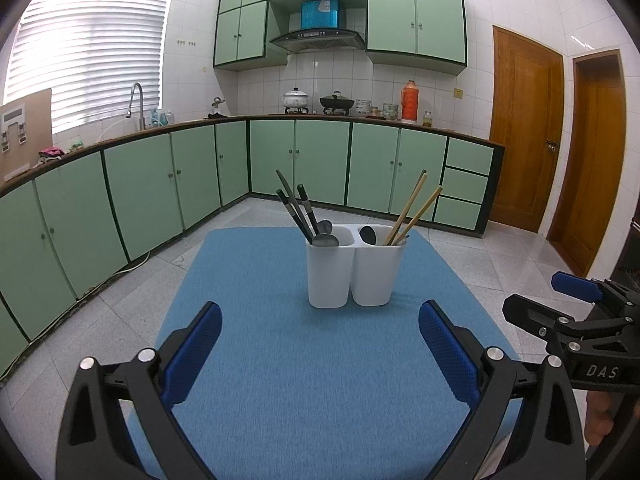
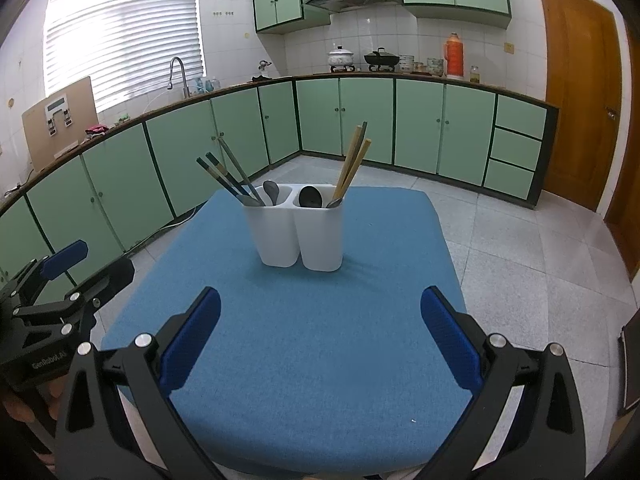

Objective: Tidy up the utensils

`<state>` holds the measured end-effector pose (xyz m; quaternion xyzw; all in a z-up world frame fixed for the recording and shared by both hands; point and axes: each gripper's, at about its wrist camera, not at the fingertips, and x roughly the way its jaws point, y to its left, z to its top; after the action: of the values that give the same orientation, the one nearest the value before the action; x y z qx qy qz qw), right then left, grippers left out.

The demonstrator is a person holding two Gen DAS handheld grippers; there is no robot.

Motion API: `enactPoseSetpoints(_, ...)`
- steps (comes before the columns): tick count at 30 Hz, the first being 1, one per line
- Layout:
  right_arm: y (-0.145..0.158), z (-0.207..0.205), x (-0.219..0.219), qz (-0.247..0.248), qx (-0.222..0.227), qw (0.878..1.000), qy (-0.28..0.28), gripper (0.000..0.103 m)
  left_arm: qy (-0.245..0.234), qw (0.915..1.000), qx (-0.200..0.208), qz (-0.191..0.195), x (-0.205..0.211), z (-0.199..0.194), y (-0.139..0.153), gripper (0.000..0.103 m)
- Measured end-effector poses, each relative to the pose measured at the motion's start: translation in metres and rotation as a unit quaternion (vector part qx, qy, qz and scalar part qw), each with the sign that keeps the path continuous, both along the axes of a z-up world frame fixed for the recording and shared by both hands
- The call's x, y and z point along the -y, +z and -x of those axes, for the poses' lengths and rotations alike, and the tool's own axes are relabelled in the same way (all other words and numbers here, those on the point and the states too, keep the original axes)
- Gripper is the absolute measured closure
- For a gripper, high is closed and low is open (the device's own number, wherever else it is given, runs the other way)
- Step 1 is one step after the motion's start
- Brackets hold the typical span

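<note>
A white two-compartment utensil holder (image 1: pixel 352 272) (image 2: pixel 298 236) stands upright on the blue mat (image 1: pixel 300 380) (image 2: pixel 312 360). Its left compartment holds dark chopsticks (image 1: pixel 294 208) (image 2: pixel 226 178) and grey spoons (image 1: pixel 325 240) (image 2: pixel 271 191). Its right compartment holds wooden chopsticks (image 1: pixel 414 212) (image 2: pixel 352 162) and a dark spoon (image 1: pixel 368 235) (image 2: pixel 310 197). My left gripper (image 1: pixel 320 344) is open and empty, short of the holder. My right gripper (image 2: pixel 320 332) is open and empty too, also short of the holder. Each gripper also shows in the other's view, the right (image 1: pixel 560 300) and the left (image 2: pixel 76 272).
The mat covers a small table with tiled floor (image 2: pixel 520 260) around it. Green cabinets (image 1: pixel 160 184) and a counter with a sink tap (image 1: pixel 136 104), pots (image 1: pixel 296 100) and an orange flask (image 1: pixel 410 100) run along the back. Wooden doors (image 1: pixel 524 128) stand at right.
</note>
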<state>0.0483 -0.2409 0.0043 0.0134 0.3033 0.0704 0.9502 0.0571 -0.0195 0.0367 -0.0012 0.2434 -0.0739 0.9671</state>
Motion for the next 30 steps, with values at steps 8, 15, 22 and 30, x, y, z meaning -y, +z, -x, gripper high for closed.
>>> enactPoseSetpoints(8,-0.0009,0.0,0.0,0.0,0.001,1.0,0.001,0.006,-0.001,1.0,0.0,0.0,-0.0011,0.0006,-0.0003,0.006)
enactPoseSetpoints(15,-0.0009,0.0,-0.0001,0.0,0.001,1.0,0.001,0.006,0.0,1.0,0.0,0.0,-0.0012,0.0006,-0.0003,0.006)
enactPoseSetpoints(22,-0.0014,0.0004,0.0,0.0,0.001,1.0,0.001,0.006,0.0,1.0,-0.001,0.0,-0.0015,0.0004,-0.0002,0.006)
enactPoseSetpoints(30,-0.0016,0.0002,0.0006,0.001,0.002,1.0,0.001,0.006,0.0,1.0,-0.001,0.0,-0.0013,0.0011,-0.0012,0.006)
